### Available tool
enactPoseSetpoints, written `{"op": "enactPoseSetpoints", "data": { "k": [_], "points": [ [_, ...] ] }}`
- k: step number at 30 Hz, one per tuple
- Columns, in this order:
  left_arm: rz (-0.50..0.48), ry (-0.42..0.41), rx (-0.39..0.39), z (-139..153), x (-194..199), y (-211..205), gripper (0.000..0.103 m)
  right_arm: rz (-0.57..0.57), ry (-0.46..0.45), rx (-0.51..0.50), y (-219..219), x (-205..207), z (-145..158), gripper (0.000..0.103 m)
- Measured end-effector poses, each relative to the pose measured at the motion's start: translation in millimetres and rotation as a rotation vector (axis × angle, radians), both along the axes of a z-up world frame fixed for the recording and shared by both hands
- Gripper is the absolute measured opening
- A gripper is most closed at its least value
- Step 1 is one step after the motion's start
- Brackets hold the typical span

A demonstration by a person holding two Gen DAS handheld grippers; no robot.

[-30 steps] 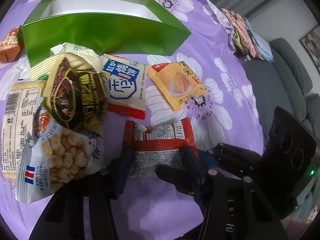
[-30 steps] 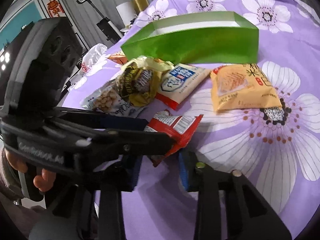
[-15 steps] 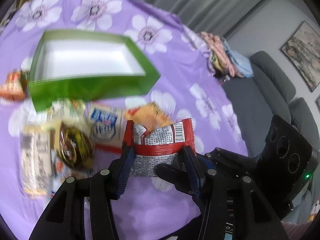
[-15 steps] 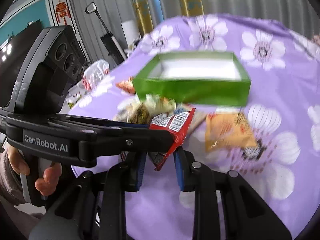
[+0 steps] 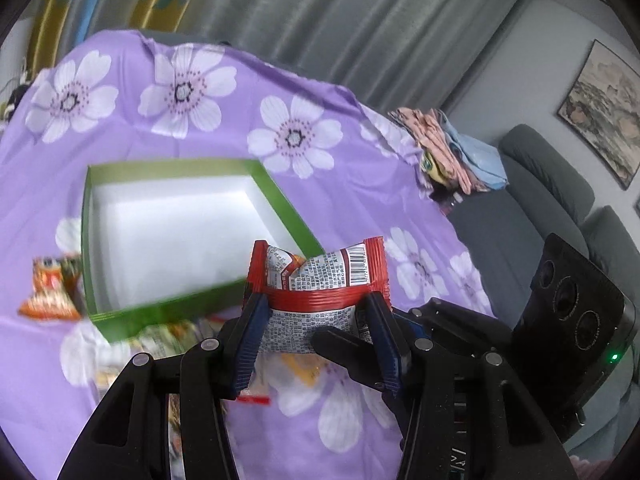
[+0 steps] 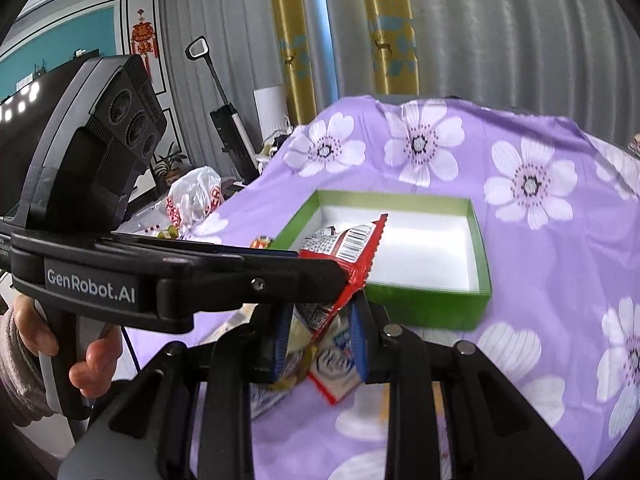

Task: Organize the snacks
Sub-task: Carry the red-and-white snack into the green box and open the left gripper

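I see a surface draped in a purple cloth (image 5: 224, 128) printed with white flowers. On it sits a shallow green box (image 6: 424, 304) with a white inside, nothing lying in it. Just left of the box lies a small orange packet (image 5: 48, 292). In front of the box's near wall a loose group of snack packets (image 6: 332, 364) rests on the cloth, too blurred for me to count. Near the far right edge is what looks like a stack of folded fabrics (image 5: 452, 152).

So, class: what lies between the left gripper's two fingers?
The red snack packet lies there, pinched crosswise between the left gripper's blue pads and lifted off the purple cloth. The left wrist view shows it best; the green box is behind.
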State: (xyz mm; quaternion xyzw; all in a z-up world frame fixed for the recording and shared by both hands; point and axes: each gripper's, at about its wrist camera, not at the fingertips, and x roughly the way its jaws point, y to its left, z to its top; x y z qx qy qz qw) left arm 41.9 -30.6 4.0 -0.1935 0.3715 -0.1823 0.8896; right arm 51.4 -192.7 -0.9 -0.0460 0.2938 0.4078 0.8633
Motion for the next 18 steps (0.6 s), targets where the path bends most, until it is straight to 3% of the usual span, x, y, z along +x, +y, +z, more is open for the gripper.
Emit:
{"op": "enactPoseSetpoints", "data": {
  "k": [11,18],
  "points": [
    [0.029,0.032,-0.006,-12.0,58.8,32.9,0.051,0.004,0.022,-0.008,33.0,62.4,-10.0,0.027],
    [0.058,0.116,-0.053,-40.0,88.6,51.3,0.051,0.014,0.092,-0.029,48.9,94.1,-32.2,0.027]
  ]
}}
